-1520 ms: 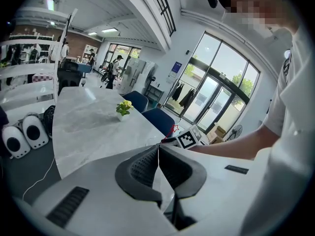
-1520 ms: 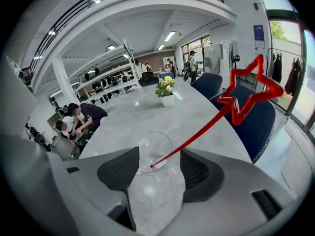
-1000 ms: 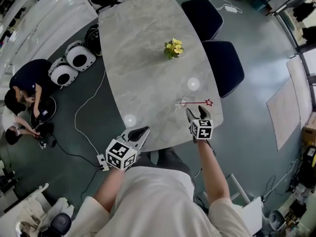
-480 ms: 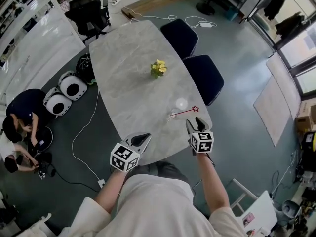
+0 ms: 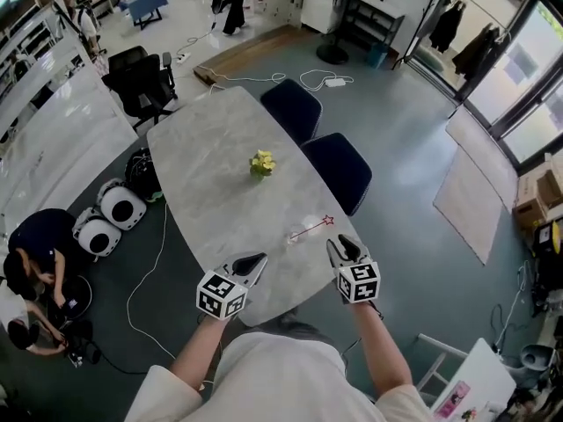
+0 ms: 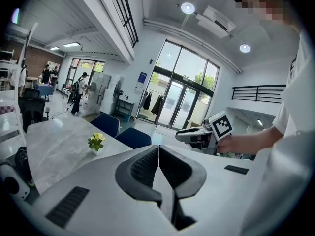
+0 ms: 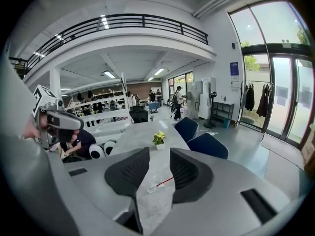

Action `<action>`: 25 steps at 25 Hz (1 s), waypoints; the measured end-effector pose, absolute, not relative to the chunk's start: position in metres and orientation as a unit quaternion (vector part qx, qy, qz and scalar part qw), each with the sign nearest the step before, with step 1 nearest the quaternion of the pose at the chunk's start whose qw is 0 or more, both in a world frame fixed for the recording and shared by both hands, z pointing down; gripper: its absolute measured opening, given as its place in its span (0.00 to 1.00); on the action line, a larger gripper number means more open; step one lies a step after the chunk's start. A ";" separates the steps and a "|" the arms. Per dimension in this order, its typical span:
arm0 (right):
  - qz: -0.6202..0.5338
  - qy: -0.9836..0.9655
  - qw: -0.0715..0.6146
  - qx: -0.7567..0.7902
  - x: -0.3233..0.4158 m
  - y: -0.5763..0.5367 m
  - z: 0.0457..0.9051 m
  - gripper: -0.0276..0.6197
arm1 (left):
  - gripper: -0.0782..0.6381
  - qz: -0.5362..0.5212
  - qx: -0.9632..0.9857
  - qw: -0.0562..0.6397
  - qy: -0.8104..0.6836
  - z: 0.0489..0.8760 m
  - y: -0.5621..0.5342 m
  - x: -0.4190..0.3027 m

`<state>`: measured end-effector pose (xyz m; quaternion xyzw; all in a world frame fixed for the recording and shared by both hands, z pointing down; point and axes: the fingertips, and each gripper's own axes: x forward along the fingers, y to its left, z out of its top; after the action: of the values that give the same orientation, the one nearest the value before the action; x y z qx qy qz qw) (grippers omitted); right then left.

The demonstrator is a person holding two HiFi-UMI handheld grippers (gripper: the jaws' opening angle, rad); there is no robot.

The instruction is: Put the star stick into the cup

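The star stick (image 5: 310, 229), a thin red rod with a star at its tip, leans out of a small clear cup (image 5: 294, 236) near the marble table's (image 5: 211, 174) near right edge. In the right gripper view the cup (image 7: 153, 183) and the stick (image 7: 165, 181) show between the jaws, well beyond them. My right gripper (image 5: 341, 248) hovers short of the cup, its jaws closing with nothing between them. Held over the table's near edge, my left gripper (image 5: 255, 263) is shut and empty, its pads (image 6: 158, 149) meeting.
A pot of yellow flowers (image 5: 261, 163) stands mid-table. Two dark blue chairs (image 5: 293, 108) (image 5: 339, 167) line the table's right side. Left of the table, on the floor, are round white devices (image 5: 110, 218), a cable and crouching people (image 5: 35, 258).
The head view has pulled up and back, so the table looks smaller and farther. Both grippers have drawn away from the cup. The right jaws have narrowed.
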<state>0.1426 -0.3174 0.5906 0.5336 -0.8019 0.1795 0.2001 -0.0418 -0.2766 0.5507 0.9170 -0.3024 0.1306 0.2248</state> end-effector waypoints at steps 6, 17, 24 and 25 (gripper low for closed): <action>0.148 -0.813 0.181 0.534 0.140 -0.301 0.541 0.20 | 0.14 0.110 0.928 0.201 -0.294 0.517 -0.282 -0.036; 0.108 -0.830 0.142 0.528 0.134 -0.272 0.470 0.12 | 0.14 0.079 0.937 0.158 -0.303 0.459 -0.280 -0.042; 0.079 -0.832 0.112 0.537 0.144 -0.260 0.437 0.05 | 0.14 0.068 0.937 0.142 -0.313 0.435 -0.278 -0.048; 0.075 -0.833 0.109 0.538 0.145 -0.259 0.433 0.05 | 0.14 0.067 0.937 0.139 -0.313 0.432 -0.278 -0.048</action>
<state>0.1454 -0.2593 0.4333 0.5375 -0.8327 0.0754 0.1093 -0.0482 -0.2776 0.4319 0.9370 -0.3135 0.0666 0.1393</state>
